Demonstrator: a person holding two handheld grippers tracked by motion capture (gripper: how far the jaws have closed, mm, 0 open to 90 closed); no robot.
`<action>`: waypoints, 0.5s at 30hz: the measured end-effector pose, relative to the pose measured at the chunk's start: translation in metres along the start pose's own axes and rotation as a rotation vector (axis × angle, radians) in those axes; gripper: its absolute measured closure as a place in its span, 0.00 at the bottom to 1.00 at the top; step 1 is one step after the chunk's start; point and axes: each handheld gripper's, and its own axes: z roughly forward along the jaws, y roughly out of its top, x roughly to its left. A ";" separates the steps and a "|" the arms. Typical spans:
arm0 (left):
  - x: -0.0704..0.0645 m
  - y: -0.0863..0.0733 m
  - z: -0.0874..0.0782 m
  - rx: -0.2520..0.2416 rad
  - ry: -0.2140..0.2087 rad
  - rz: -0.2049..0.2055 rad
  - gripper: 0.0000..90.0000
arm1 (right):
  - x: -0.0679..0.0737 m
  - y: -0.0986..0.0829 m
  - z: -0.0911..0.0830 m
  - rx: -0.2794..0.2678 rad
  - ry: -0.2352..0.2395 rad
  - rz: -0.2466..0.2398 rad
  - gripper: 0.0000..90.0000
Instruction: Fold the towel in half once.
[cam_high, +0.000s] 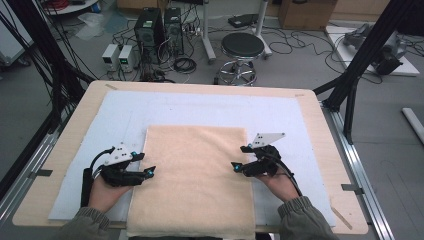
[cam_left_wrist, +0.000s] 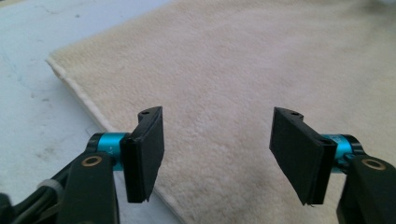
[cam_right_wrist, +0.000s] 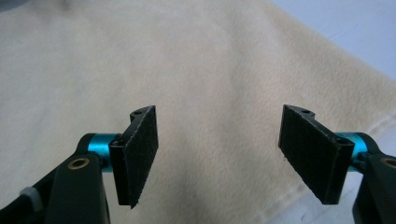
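My left hand-held gripper (cam_high: 148, 164) and right hand-held gripper (cam_high: 239, 157) both gape wide apart, holding nothing, poised over the left and right edges of the beige towel (cam_high: 192, 175) on the bench (cam_high: 320, 120).

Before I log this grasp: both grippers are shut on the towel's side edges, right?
Not shut. The left gripper and right gripper are at the side edges of the towel, but each gripper view shows the jaws wide apart with nothing between them. Both are open.
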 end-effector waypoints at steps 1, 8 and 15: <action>0.001 0.002 0.000 -0.010 0.003 -0.005 0.38 | -0.001 0.002 0.002 0.005 -0.003 -0.001 0.31; 0.012 0.014 0.004 -0.047 0.027 -0.048 0.36 | -0.014 0.016 0.006 0.007 -0.030 0.003 0.31; 0.020 0.022 0.006 -0.047 0.045 -0.057 0.36 | -0.023 0.016 0.008 0.001 -0.037 0.021 0.31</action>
